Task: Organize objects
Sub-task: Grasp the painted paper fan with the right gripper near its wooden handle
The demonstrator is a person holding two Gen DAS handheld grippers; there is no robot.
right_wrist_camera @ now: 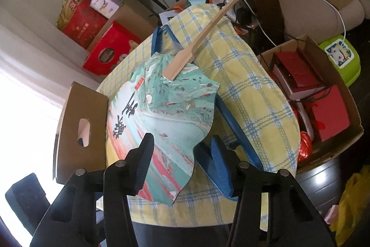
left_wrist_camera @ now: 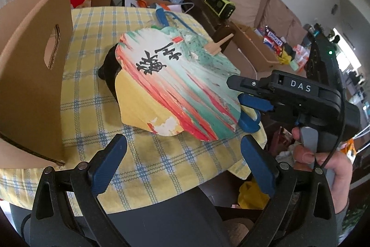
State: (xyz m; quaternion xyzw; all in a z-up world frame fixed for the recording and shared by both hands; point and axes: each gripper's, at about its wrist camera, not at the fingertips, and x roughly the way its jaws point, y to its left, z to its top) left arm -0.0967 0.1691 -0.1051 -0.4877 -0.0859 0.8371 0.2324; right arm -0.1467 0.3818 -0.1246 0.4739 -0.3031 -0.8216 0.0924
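paper fan [left_wrist_camera: 175, 87], red-green-yellow swirls, black calligraphy, wooden handle [right_wrist_camera: 203, 36], tilted over tablecloth.

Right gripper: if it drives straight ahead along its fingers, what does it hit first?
The fan. Its edge already sits between the open fingers of the right gripper, so it would likely slide further over the fan; depth is unclear.

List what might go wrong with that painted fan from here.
1. The right gripper sits at the edge of the paper fan, which could crease if the jaws close on it.
2. The fan rests unevenly on a black object and blue hanger, so it may slide off the table.
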